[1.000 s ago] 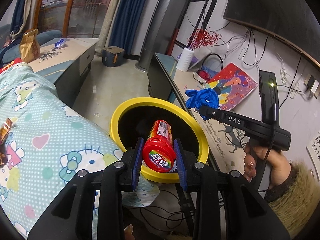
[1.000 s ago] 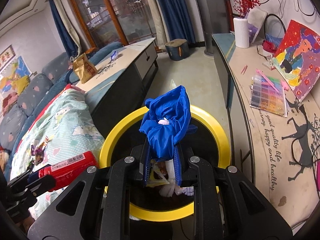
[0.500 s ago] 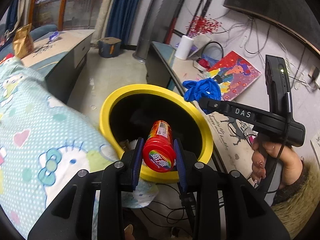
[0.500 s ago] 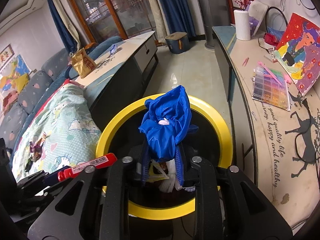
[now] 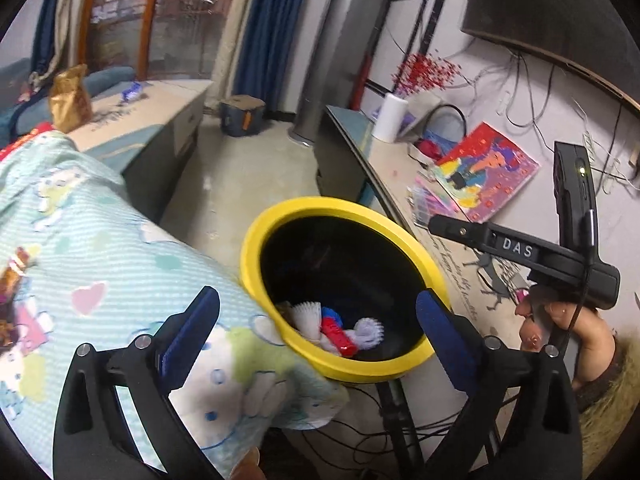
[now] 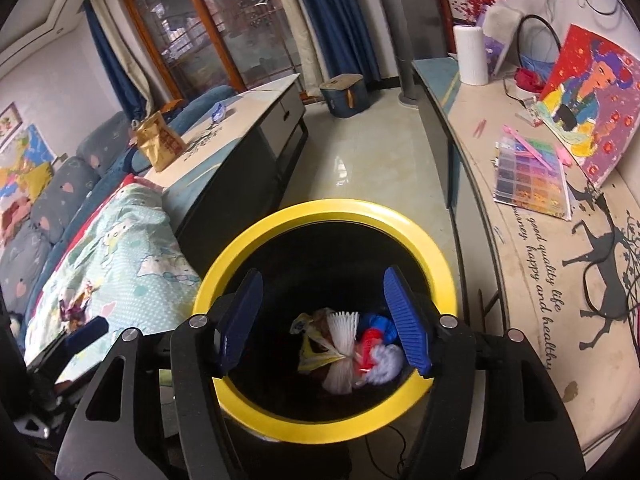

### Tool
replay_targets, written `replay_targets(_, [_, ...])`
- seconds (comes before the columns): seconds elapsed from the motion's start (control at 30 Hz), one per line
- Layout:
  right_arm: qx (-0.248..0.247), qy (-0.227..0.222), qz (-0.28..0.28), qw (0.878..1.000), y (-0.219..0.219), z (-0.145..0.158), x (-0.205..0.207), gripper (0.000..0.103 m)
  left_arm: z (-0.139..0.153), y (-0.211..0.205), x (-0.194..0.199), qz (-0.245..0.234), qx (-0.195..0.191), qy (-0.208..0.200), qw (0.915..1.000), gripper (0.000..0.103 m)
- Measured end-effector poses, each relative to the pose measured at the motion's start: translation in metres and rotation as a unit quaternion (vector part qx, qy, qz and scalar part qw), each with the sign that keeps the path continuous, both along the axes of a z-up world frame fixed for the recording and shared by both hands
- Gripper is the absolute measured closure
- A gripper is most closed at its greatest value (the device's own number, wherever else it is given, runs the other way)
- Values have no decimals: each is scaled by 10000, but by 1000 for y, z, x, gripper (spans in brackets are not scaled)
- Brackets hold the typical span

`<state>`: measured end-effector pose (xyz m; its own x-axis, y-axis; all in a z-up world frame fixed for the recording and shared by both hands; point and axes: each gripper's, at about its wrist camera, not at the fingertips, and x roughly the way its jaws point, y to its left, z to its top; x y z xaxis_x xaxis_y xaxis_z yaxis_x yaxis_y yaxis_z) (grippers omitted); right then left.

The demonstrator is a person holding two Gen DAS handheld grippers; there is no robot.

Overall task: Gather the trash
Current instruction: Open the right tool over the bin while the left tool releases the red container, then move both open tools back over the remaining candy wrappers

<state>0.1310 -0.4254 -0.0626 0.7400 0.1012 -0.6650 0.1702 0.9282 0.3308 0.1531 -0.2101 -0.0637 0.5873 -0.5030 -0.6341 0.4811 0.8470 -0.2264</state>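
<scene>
**Both grippers stand empty above the yellow bin**

Left wrist view: the left gripper (image 5: 318, 312) has just been opening and its blue pads now stand wide apart with nothing between them, over the near rim of the yellow-rimmed bin (image 5: 280, 216). The red bottle (image 5: 338, 336) lies at the bottom among white paper scraps (image 5: 306, 314). At right a hand (image 5: 560, 320) holds the right gripper, whose tips are out of frame here.

Right wrist view: the right gripper (image 6: 324, 320) has also just been opening; its jaws are parted and empty above the bin (image 6: 320, 208). Below lie white pleated paper (image 6: 344, 328), the bottle (image 6: 370, 338), and something blue (image 6: 384, 324), probably the crumpled bag.
</scene>
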Motion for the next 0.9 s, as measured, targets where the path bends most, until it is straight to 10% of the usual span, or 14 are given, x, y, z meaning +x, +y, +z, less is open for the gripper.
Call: replay_targets(0.9, [-199, -759, 1270, 9888, 109, 50, -14, 43, 57, 116, -20, 1574, -159, -795, 9842, 7])
